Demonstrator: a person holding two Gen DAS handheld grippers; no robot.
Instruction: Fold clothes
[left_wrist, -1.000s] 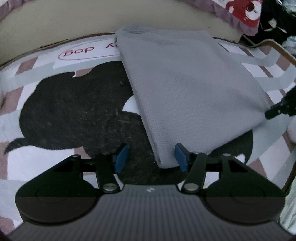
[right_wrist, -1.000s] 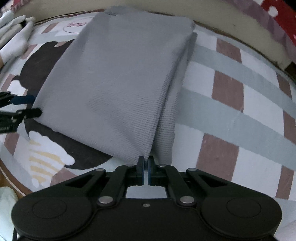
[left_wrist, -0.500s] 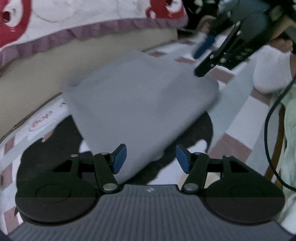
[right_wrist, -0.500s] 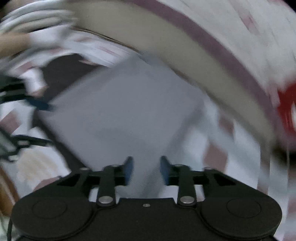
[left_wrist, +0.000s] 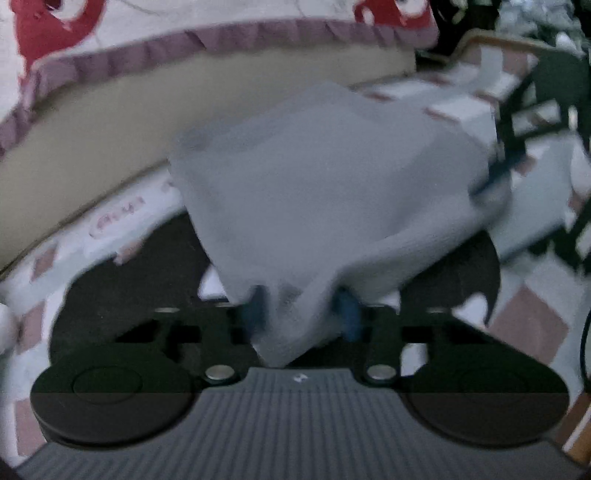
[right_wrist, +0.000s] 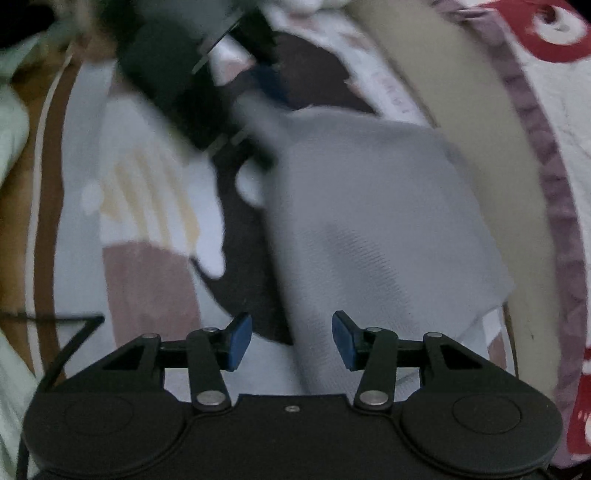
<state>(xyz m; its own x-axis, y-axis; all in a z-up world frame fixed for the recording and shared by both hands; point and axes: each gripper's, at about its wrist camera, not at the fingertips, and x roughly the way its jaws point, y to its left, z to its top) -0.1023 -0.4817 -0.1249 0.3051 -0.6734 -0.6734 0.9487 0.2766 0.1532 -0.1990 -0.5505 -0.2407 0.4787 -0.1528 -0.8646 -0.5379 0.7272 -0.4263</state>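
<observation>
A folded grey garment lies on a patterned mat; it also shows in the right wrist view. My left gripper has a near corner of the garment between its blue pads, which are part-closed and blurred; the corner is lifted and bunched. In the right wrist view the left gripper shows at the garment's far corner. My right gripper is open, with its pads on either side of the garment's near edge.
A beige mattress edge with a purple-trimmed red-and-white sheet runs along the far side. The mat has black, brown and white patches. A black cable lies at the left.
My right gripper let go of the garment corner and opened, then swung round to another side. My left gripper closed in on a garment corner and lifted it. Both views are blurred by motion.
</observation>
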